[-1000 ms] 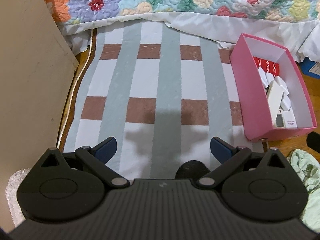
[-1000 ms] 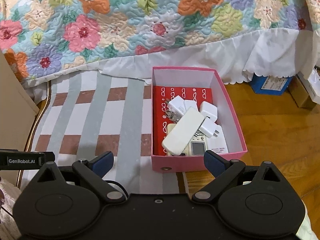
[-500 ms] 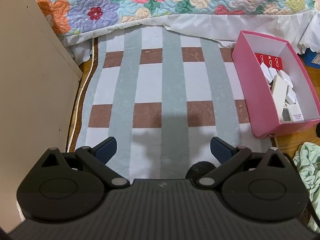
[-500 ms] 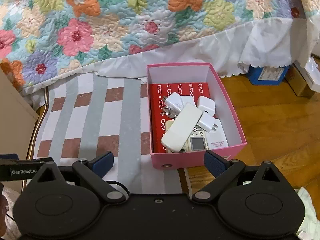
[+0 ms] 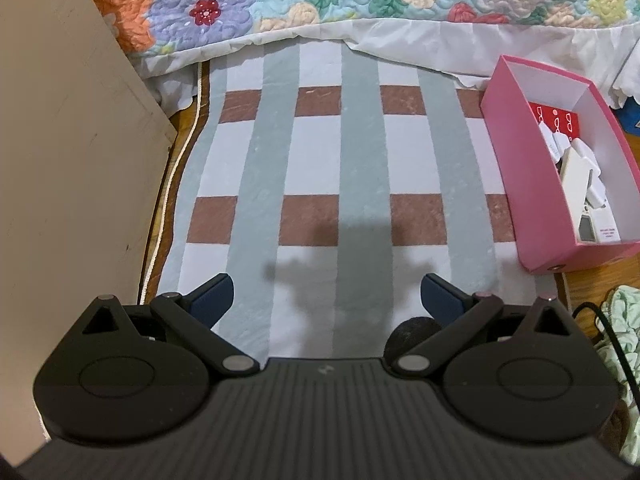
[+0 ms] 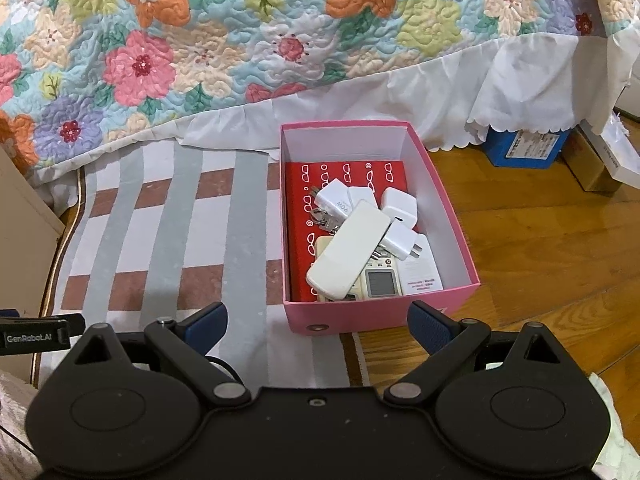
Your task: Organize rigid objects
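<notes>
A pink box [image 6: 452, 216] stands on the floor at the edge of a striped rug [image 6: 168, 236]. It holds a red booklet [image 6: 300, 216], several white chargers [image 6: 396, 204], a long white remote [image 6: 348, 248] and a remote with a screen [image 6: 380, 280]. My right gripper [image 6: 318, 322] is open and empty, raised just in front of the box. The box also shows in the left wrist view [image 5: 516, 184] at the right. My left gripper [image 5: 326, 294] is open and empty above the rug [image 5: 320, 168].
A bed with a flowered quilt [image 6: 240, 40] and white skirt runs along the back. A beige cabinet [image 5: 60, 160] stands at the left. Cardboard boxes [image 6: 524, 146] sit on the wooden floor [image 6: 540, 260] at the right. Green cloth [image 5: 624, 320] lies near the right.
Both grippers have drawn back and upward, so the box and rug look smaller and farther away. Both stay open and empty.
</notes>
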Action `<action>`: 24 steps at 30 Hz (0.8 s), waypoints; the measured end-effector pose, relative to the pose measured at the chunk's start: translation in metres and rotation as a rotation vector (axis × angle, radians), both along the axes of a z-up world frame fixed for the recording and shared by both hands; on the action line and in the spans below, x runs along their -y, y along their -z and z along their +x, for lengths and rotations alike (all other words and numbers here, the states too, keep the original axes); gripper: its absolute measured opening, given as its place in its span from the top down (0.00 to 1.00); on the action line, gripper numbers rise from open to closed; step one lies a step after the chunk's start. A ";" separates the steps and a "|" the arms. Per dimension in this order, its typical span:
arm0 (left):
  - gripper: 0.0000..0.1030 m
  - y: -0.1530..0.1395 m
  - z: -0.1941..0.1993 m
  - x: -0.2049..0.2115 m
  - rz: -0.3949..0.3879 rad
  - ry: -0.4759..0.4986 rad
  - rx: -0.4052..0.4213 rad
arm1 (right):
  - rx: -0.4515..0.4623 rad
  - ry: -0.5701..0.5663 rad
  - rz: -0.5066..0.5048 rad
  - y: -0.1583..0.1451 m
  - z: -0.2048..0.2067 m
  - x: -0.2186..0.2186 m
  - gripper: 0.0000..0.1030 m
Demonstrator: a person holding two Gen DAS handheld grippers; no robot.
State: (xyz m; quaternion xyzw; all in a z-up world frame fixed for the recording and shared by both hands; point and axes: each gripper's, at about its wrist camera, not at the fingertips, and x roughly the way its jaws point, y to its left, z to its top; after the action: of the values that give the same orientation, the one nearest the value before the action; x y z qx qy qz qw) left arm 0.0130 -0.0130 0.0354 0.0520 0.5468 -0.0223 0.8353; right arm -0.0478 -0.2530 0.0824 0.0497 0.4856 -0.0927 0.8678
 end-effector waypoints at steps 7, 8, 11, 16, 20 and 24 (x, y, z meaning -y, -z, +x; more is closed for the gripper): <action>0.02 0.000 -0.001 0.000 -0.006 0.001 -0.002 | -0.002 -0.015 -0.025 0.001 0.000 -0.002 0.04; 0.02 0.000 0.000 0.000 -0.008 0.001 -0.003 | -0.003 -0.017 -0.030 0.001 0.000 -0.003 0.04; 0.02 0.001 0.000 0.001 -0.007 -0.001 -0.010 | -0.005 -0.023 -0.037 0.001 0.000 -0.003 0.04; 0.02 -0.001 0.000 0.003 -0.010 0.013 -0.018 | -0.015 -0.031 -0.067 0.005 0.001 -0.003 0.04; 0.02 -0.003 -0.001 0.002 -0.014 0.022 -0.016 | -0.023 -0.034 -0.067 0.006 0.001 -0.003 0.04; 0.02 -0.002 -0.002 0.004 -0.009 0.032 -0.017 | -0.031 -0.052 -0.084 0.008 0.001 -0.006 0.04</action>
State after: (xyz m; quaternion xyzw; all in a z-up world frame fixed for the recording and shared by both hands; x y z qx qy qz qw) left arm 0.0107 -0.0168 0.0374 0.0568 0.5530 -0.0383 0.8304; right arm -0.0469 -0.2474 0.0740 -0.0008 0.4960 -0.0911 0.8635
